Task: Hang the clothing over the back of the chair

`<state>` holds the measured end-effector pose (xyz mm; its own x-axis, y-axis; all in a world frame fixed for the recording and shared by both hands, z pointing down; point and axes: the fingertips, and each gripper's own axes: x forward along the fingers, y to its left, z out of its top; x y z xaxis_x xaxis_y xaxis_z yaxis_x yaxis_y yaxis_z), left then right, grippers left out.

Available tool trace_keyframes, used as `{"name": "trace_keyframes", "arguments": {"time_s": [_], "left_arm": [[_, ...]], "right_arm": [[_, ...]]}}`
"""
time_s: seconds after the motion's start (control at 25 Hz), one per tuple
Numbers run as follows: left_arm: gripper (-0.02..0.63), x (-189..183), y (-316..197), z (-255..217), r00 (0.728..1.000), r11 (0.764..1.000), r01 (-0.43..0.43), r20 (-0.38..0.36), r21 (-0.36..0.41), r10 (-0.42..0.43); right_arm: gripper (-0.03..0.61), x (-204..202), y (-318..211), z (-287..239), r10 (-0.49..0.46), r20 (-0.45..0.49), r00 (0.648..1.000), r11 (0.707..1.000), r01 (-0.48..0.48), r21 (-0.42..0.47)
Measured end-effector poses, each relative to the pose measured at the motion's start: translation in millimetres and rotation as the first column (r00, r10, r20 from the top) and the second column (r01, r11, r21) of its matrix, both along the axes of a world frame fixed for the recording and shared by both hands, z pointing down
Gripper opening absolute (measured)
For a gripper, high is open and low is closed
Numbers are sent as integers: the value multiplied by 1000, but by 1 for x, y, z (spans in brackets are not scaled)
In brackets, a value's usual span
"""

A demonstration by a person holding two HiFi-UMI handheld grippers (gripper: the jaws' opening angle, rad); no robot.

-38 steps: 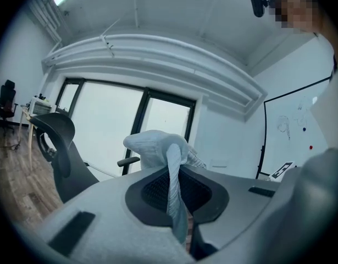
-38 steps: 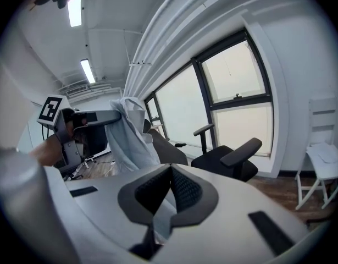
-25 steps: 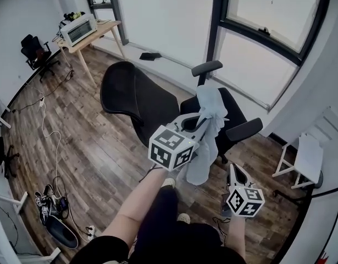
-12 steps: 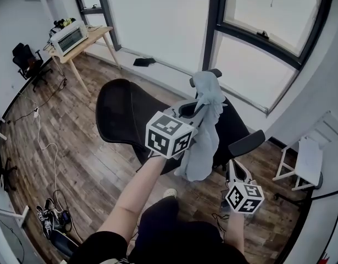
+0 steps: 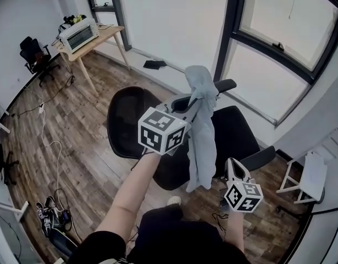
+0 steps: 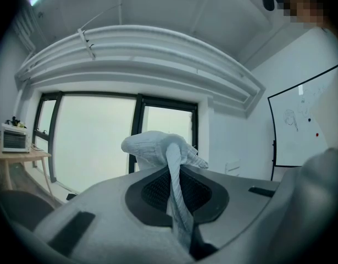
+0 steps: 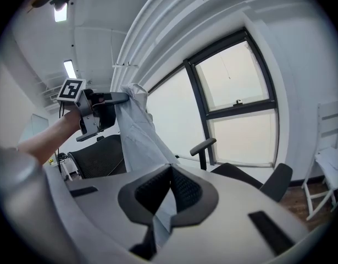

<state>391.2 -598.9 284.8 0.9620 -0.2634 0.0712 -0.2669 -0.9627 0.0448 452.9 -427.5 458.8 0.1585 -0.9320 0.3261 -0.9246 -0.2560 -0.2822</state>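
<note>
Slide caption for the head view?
Left gripper high, right gripper low, both shut on a pale blue garment held up near the black office chair.

Wood-plank floor point(image 5: 86, 142), wooden surface point(image 5: 103, 36) bearing a white boxy appliance point(image 5: 79, 33), small black office chair point(image 5: 34, 53) at far left, white cable point(image 5: 45, 142) trailing across the floor, white folding chair point(image 5: 311, 177) at right, dark-framed windows point(image 5: 234, 32), wall whiteboard point(image 6: 303, 122).
</note>
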Motion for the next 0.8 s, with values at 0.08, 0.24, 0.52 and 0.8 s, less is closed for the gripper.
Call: {"name": "trace_keyframes", "arguments": {"time_s": [0.08,0.24,0.52,0.8], "left_arm": [[18,-12,-16,-1,1000,1000,25,-2,0,-25],[18,-39,-46,-4,997,997,71,-6,16,-71],[18,-89,-93,-20,986,984,167,-27,54,-166],[18,-151,-106,-55,969,968,231,-113,100,-220]], "right_arm": [[0,-6,-15,1,-18,-3,1000,1000,18,-2],[0,-20,-48,3,-56,-3,998,998,56,1],[0,-47,-102,3,-128,1,992,992,128,12],[0,-78,-148,6,-204,-7,979,979,204,25]]}}
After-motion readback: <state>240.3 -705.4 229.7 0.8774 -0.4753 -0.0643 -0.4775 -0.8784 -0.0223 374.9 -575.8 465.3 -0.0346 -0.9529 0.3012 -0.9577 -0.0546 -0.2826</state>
